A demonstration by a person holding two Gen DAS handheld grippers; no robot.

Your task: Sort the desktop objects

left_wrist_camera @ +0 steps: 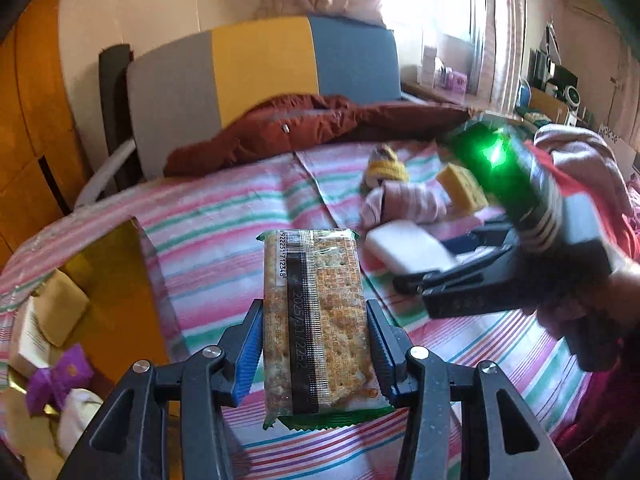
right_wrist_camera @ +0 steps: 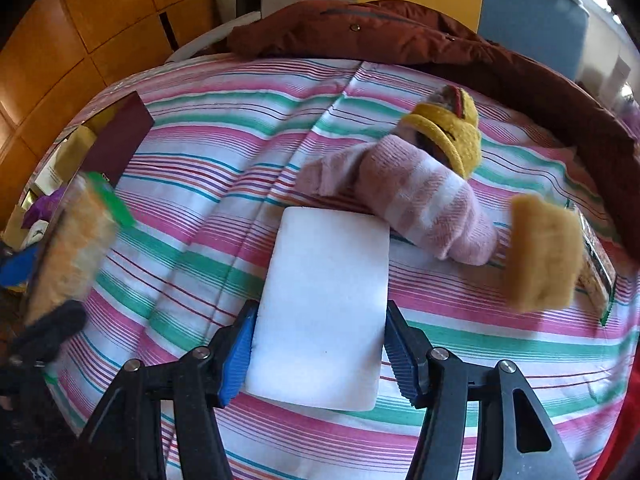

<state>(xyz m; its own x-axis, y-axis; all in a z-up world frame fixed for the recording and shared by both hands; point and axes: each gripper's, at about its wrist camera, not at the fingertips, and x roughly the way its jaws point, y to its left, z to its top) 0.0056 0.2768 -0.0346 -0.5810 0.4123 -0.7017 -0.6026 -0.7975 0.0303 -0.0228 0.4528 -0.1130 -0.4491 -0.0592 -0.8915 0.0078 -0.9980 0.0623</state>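
My left gripper (left_wrist_camera: 314, 308) is shut on a cracker packet (left_wrist_camera: 320, 320), which stands lengthwise between the blue pads above the striped bedsheet (left_wrist_camera: 224, 236). In the right wrist view the same packet (right_wrist_camera: 76, 240) is a blur at the left edge. My right gripper (right_wrist_camera: 320, 308) is shut on a white rectangular block (right_wrist_camera: 324, 304), one blue pad on each long side, just over the sheet. In the left wrist view the right gripper (left_wrist_camera: 424, 264) comes in from the right with the white block (left_wrist_camera: 404, 252) at its tips and a hand behind it.
An open gold box (left_wrist_camera: 112, 280) at the left holds small items. A pink striped sock (right_wrist_camera: 420, 200), a yellow sock (right_wrist_camera: 452, 132), a yellow sponge (right_wrist_camera: 540, 252) and another packet (right_wrist_camera: 596, 276) lie on the sheet. A brown jacket (right_wrist_camera: 400, 36) lies along the headboard.
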